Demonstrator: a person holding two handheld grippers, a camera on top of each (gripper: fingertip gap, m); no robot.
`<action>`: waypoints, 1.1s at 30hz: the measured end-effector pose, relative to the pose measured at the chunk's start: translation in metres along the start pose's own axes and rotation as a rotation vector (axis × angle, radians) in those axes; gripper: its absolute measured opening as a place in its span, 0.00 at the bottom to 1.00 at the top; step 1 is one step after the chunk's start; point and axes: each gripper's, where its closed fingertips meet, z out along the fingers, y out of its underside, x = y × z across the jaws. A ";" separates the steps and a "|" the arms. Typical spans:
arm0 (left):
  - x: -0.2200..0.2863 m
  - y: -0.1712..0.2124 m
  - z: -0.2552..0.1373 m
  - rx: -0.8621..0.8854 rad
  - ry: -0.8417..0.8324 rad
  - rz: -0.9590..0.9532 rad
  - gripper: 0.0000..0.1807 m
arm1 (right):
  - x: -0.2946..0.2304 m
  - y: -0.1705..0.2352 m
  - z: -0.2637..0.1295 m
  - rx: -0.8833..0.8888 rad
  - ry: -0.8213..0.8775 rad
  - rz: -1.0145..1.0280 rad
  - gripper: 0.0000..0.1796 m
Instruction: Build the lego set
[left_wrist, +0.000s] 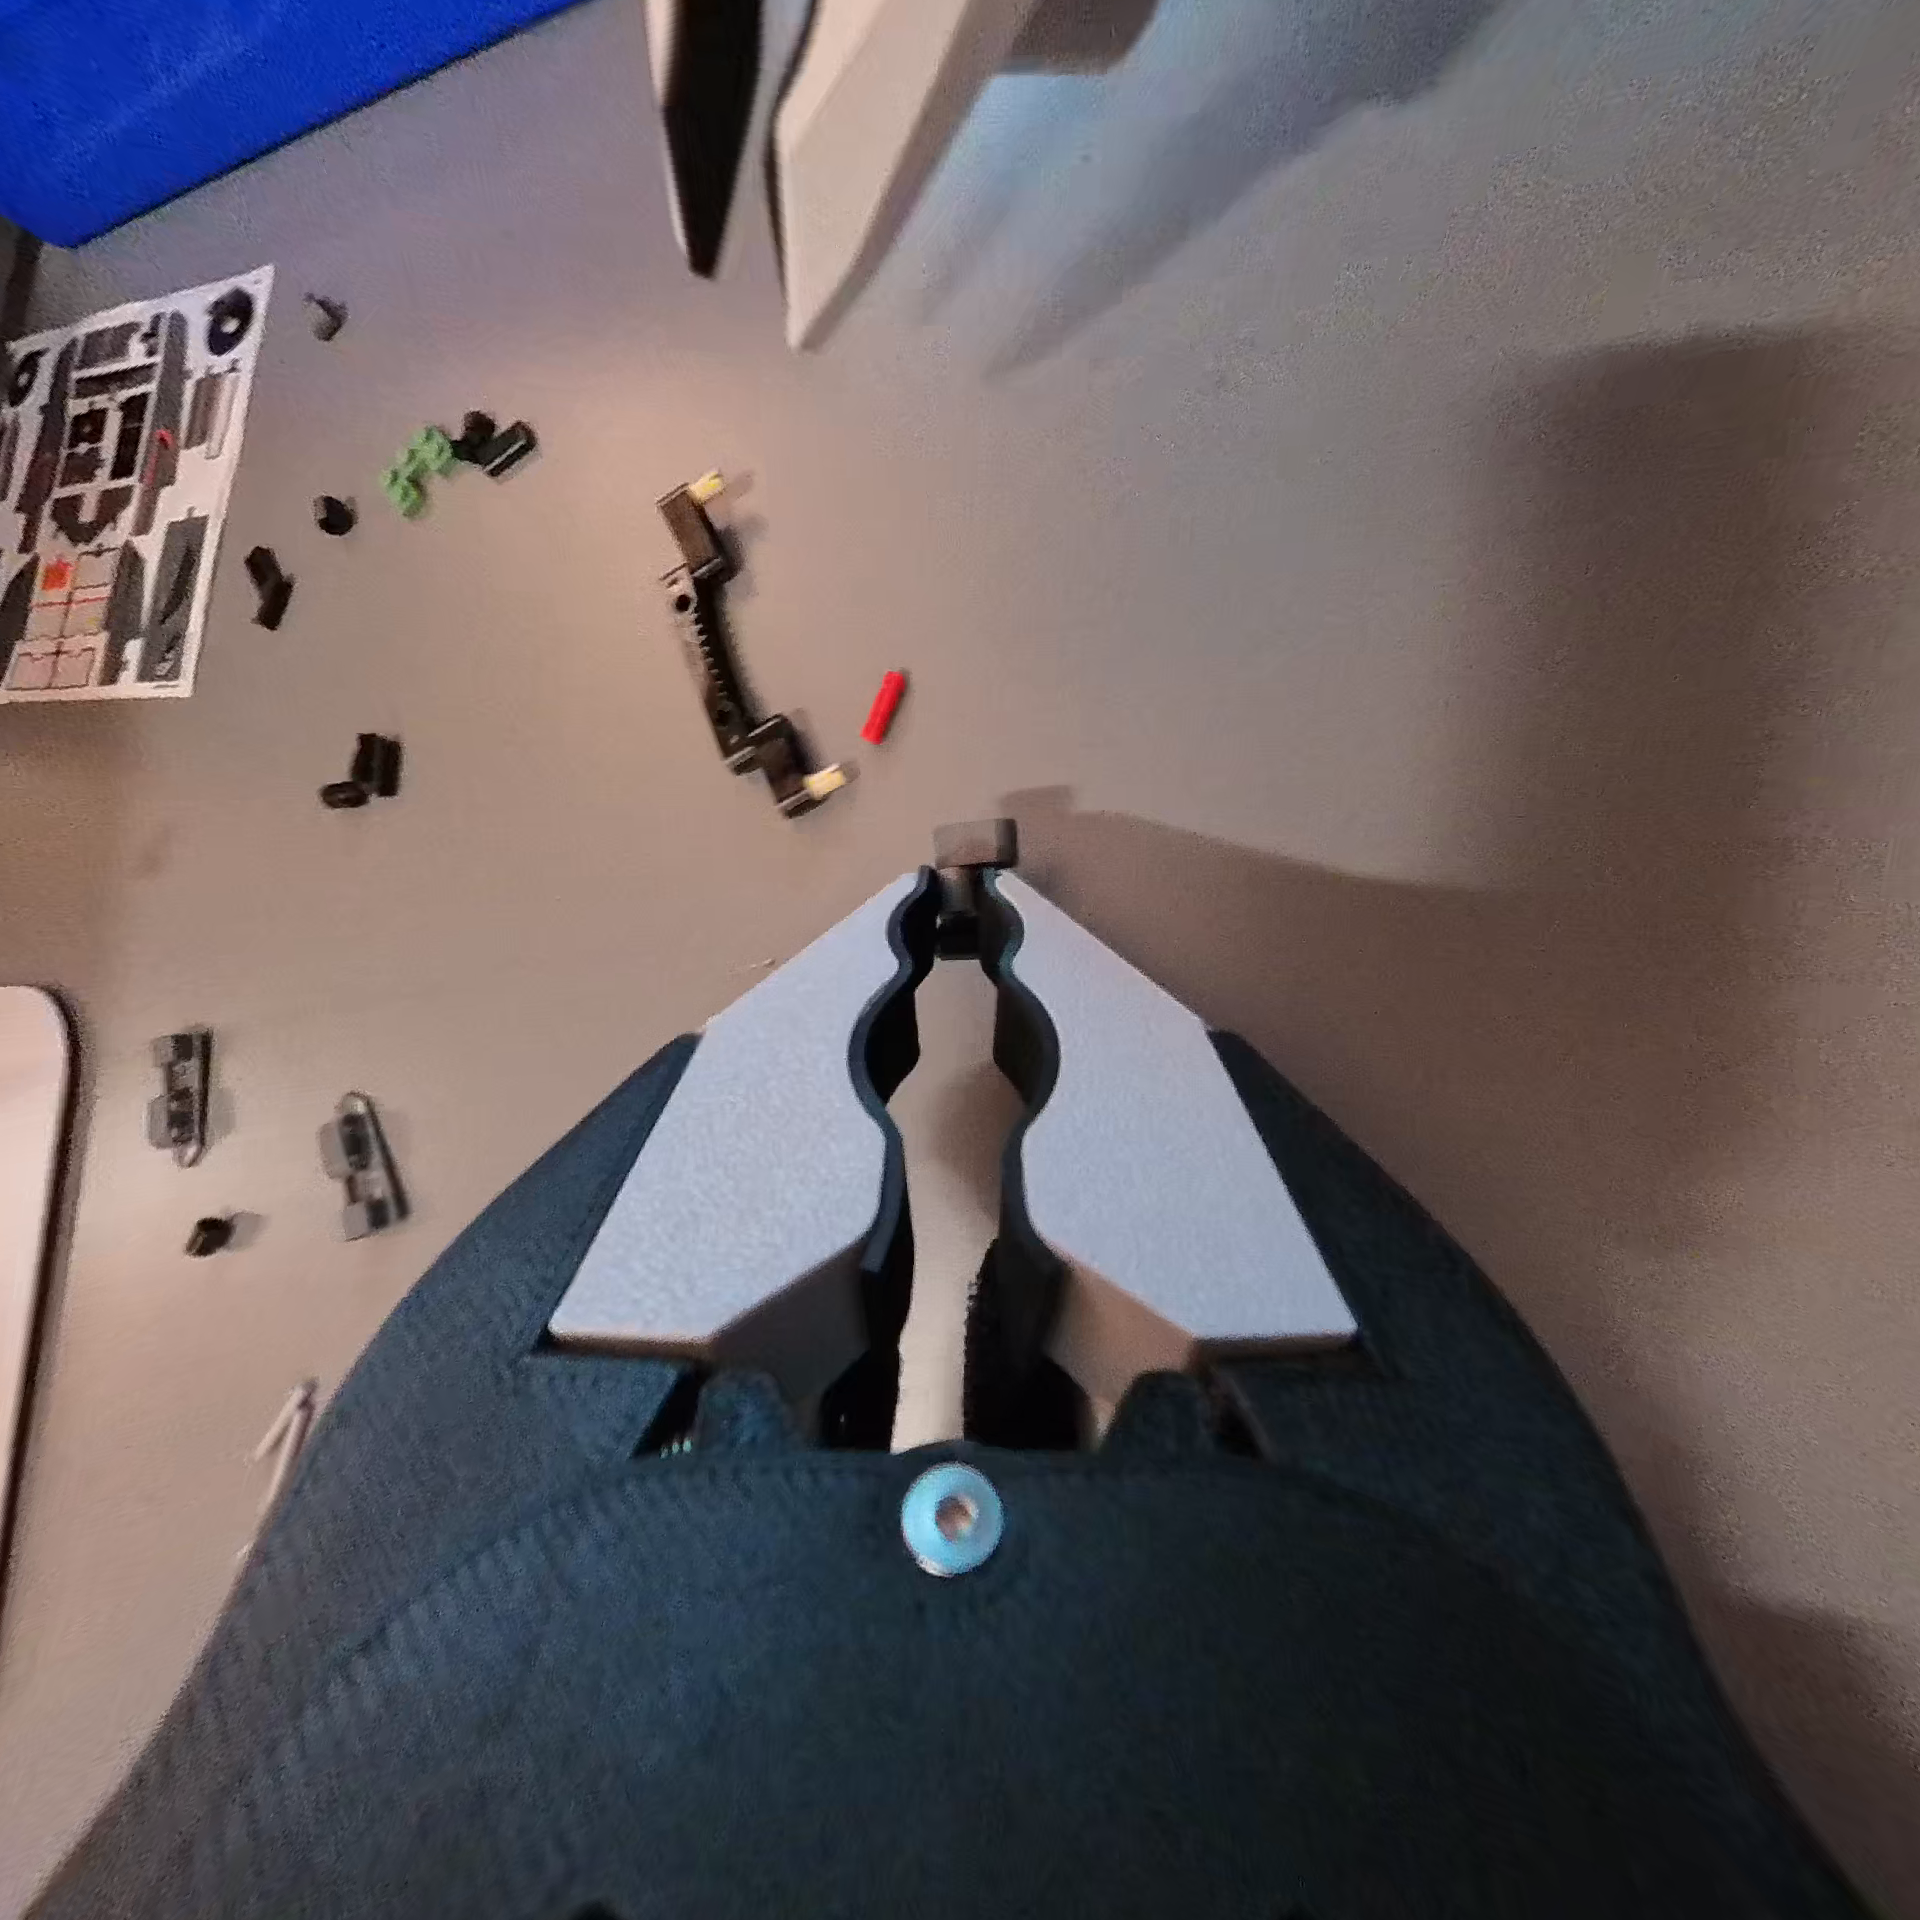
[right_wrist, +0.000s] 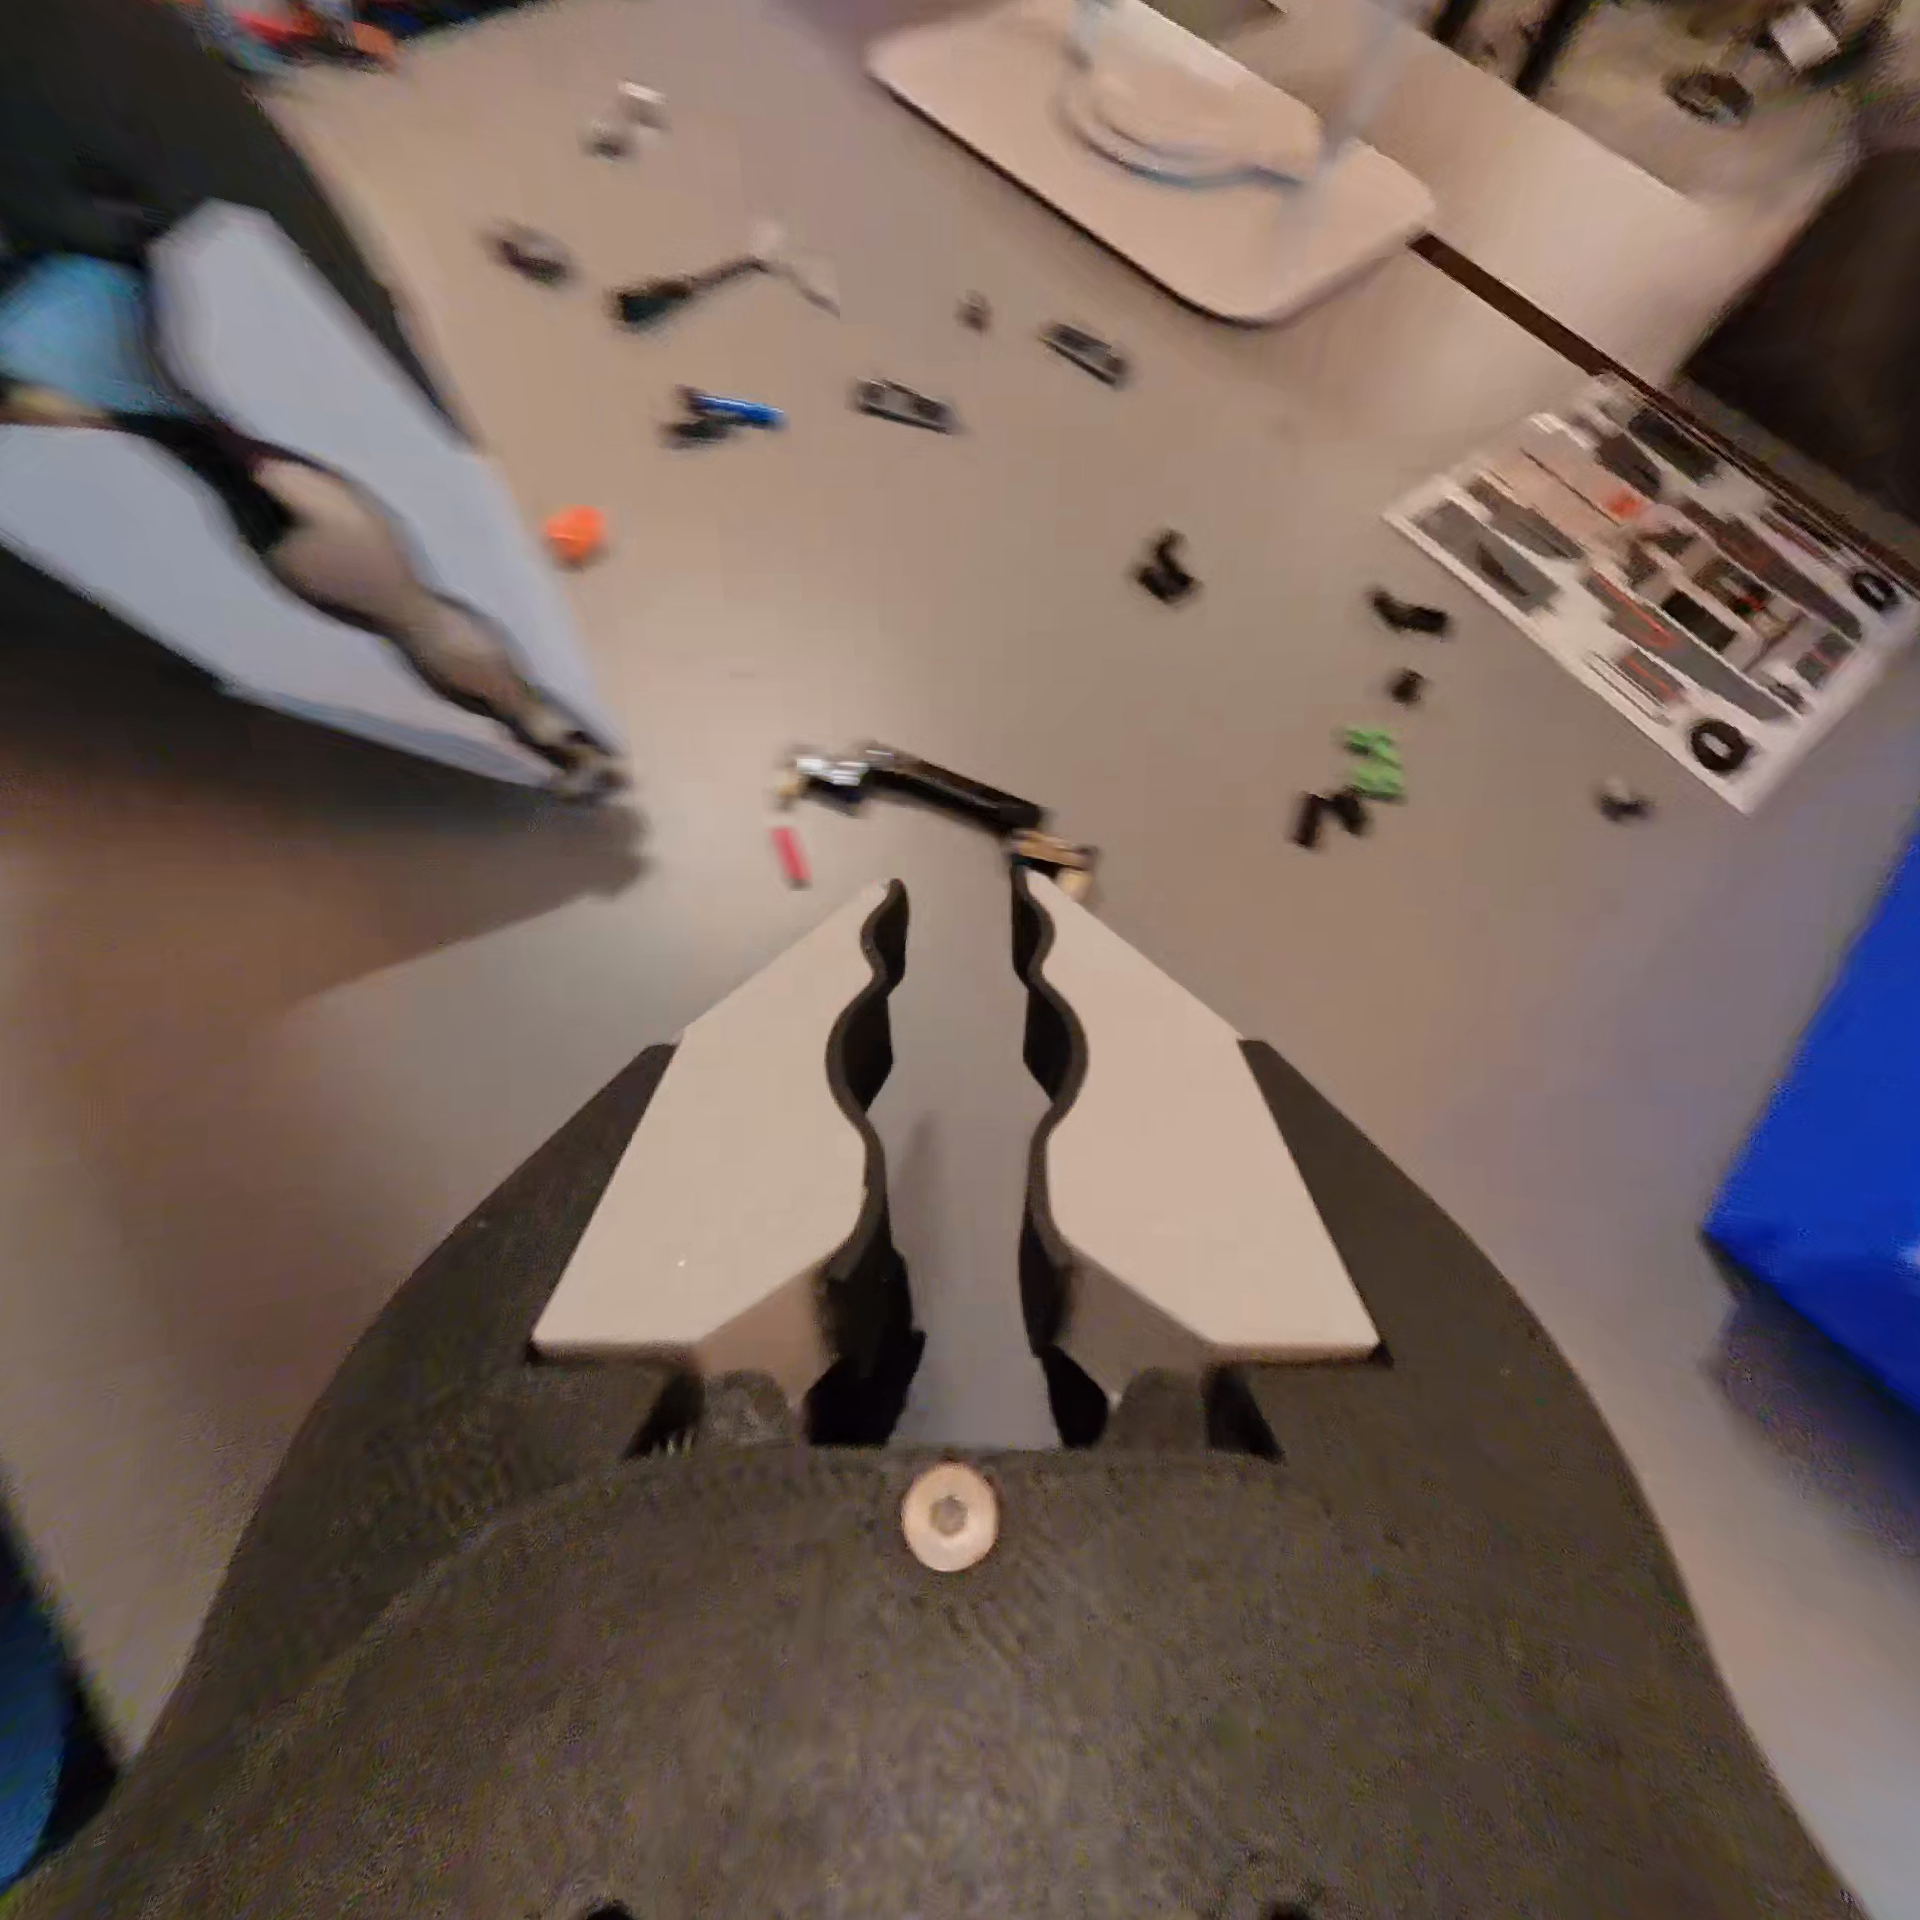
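Note:
My left gripper (left_wrist: 961, 899) is shut on a small dark grey lego piece (left_wrist: 974, 844) that sticks out past its tips, just above the table. A long black lego assembly (left_wrist: 727, 655) with tan pins at both ends lies ahead to the left, with a red pin (left_wrist: 883, 707) beside it. My right gripper (right_wrist: 956, 896) is open and empty. Its tips are just short of the black assembly (right_wrist: 935, 790), near one tan-pin end. The red pin (right_wrist: 792, 857) lies to its left. The left gripper (right_wrist: 312, 499) shows at the left of the right wrist view.
Loose black pieces and a green piece (left_wrist: 421, 473) are scattered on the grey table. A sticker sheet (left_wrist: 114, 488) and a blue box (left_wrist: 208, 94) lie at the far left. A white tray (right_wrist: 1299, 270) with a clear container, an orange piece (right_wrist: 575, 533) and a blue piece (right_wrist: 738, 410) lie beyond. About 10 centimeters separates my left fingertips from my right. The red pin (left_wrist: 883, 707) lies around 5 centimeters away from my left fingertips. It turns up in the right wrist view (right_wrist: 788, 855) as well.

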 end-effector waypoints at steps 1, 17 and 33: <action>-0.004 0.002 -0.001 0.003 -0.008 -0.004 0.03 | 0.019 0.004 0.005 -0.024 0.048 0.041 0.09; -0.035 0.022 -0.022 0.123 0.015 -0.162 0.03 | 0.178 0.019 0.096 -0.213 0.384 0.440 0.13; -0.038 0.018 -0.020 0.187 0.094 -0.252 0.03 | 0.207 0.025 0.092 -0.233 0.561 0.494 0.15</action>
